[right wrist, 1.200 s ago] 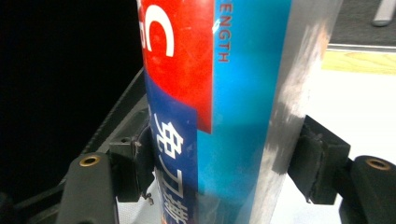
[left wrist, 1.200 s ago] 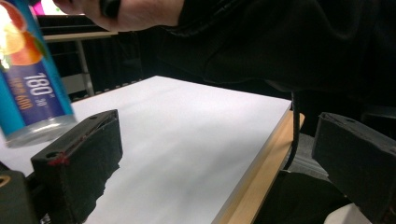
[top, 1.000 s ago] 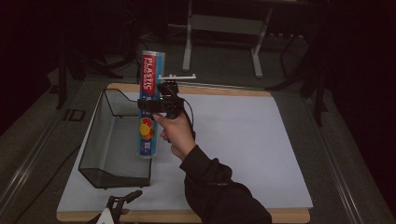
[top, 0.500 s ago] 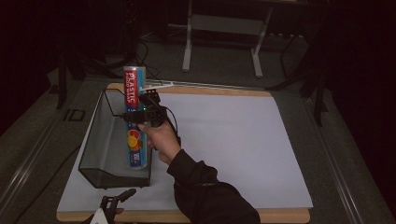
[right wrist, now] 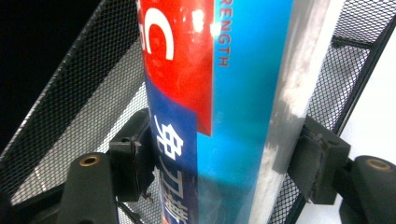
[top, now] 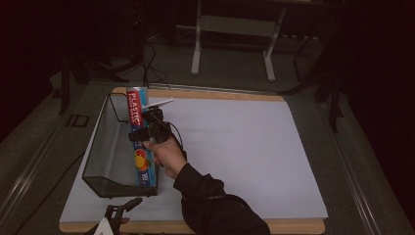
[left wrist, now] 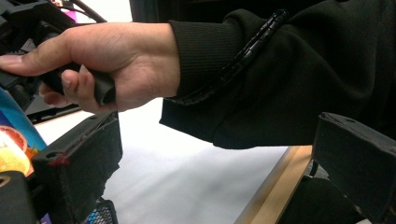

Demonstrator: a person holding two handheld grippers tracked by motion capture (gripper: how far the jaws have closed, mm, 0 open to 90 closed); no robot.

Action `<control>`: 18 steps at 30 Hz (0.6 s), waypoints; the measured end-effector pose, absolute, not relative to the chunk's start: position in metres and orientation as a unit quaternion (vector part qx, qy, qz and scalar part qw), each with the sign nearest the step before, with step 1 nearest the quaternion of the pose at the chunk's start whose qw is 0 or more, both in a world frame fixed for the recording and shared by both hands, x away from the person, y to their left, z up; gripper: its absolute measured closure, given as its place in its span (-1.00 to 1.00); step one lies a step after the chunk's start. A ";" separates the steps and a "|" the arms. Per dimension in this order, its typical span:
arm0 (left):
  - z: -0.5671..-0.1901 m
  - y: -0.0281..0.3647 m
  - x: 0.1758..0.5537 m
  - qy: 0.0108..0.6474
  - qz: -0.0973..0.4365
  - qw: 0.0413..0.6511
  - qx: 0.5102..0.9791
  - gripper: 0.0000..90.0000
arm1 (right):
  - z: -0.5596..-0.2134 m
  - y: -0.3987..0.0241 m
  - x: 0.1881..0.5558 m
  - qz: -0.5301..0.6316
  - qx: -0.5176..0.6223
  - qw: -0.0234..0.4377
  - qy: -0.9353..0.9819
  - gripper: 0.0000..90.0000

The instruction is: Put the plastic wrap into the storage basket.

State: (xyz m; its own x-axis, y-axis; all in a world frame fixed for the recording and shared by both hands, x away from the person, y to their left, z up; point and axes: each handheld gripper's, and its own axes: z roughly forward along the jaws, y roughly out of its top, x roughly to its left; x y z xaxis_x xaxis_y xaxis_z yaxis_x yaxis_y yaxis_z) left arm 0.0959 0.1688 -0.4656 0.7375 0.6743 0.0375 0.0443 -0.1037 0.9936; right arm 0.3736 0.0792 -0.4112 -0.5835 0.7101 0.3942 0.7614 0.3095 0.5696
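The right gripper (top: 147, 133) is clamping the plastic wrap box (top: 141, 137) at mid-length, at centre left of the high view. The box is hanging over the mesh basket (top: 105, 147); seating and release appear outstanding. Its long axis is running near-vertically in frame, top slightly tilted. The left gripper (top: 120, 211), lower left, is idling with jaws wide apart.

A dark room; beyond the right gripper (top: 147, 131), a white metal stand (top: 234, 41) rises from grey floor (top: 303, 63).
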 end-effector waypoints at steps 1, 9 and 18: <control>-0.466 0.169 0.096 0.257 0.255 0.618 0.698 -0.94 | -0.412 0.080 0.374 -0.371 -0.456 0.033 -0.808 -0.30; -0.465 0.169 0.096 0.252 0.251 0.622 0.697 -0.94 | -0.424 0.094 0.379 -0.372 -0.490 0.002 -0.789 -0.30; -0.465 0.169 0.096 0.248 0.246 0.625 0.698 -0.94 | -0.439 0.107 0.391 -0.349 -0.528 -0.009 -0.774 -0.30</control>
State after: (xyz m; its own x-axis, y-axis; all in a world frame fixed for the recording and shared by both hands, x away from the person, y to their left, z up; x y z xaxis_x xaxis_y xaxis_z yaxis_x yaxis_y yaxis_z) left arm 0.0960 0.1694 -0.4651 0.7559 0.6538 0.0324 0.0397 -0.0951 0.9947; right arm 0.3907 0.1073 -0.4386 -0.4432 0.8236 0.3539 0.8103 0.1993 0.5511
